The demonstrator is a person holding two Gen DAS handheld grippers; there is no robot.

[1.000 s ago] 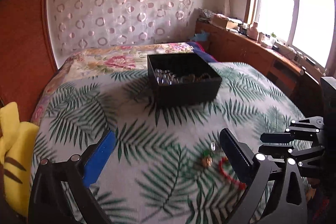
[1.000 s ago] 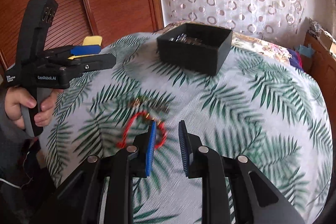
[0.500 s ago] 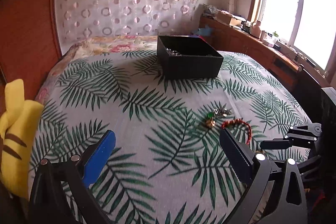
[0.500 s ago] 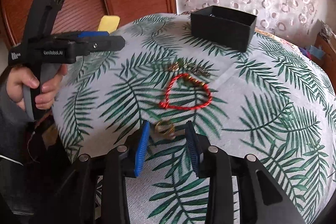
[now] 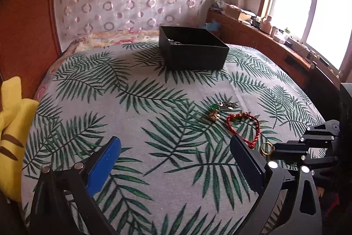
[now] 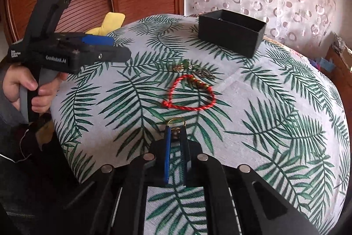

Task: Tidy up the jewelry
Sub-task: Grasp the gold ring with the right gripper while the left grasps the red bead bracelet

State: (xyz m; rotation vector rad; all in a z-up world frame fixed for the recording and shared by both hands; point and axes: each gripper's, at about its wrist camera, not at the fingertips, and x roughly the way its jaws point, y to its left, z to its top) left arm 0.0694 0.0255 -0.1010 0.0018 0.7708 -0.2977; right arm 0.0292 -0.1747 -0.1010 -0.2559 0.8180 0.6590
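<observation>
On the palm-leaf bedspread (image 5: 154,102) lie a red cord bracelet (image 5: 230,124) (image 6: 187,107) and a small cluster of charms (image 5: 213,116) (image 6: 180,67). My right gripper (image 6: 176,129) (image 5: 275,150) is low on the cloth, its jaws closing tight on a small gold ring (image 6: 176,118) (image 5: 267,148) pinched between the pads. Just left of the bracelet, my left gripper (image 5: 175,142) (image 6: 116,47) hangs open above the cloth with nothing between its fingers. A black open box (image 5: 193,58) (image 6: 228,36) with jewelry inside stands farther back.
A yellow plush (image 5: 13,124) (image 6: 112,19) lies at the bed's left edge by the wooden panel. A wooden ledge (image 5: 275,41) crowded with small items runs under the window at the right. A person's hand (image 6: 19,85) grips the left tool's handle.
The right gripper drew back from over the red bracelet, straddled the gold ring with open jaws, then shut on it. The left gripper pulled back and lower, so the box looks farther away.
</observation>
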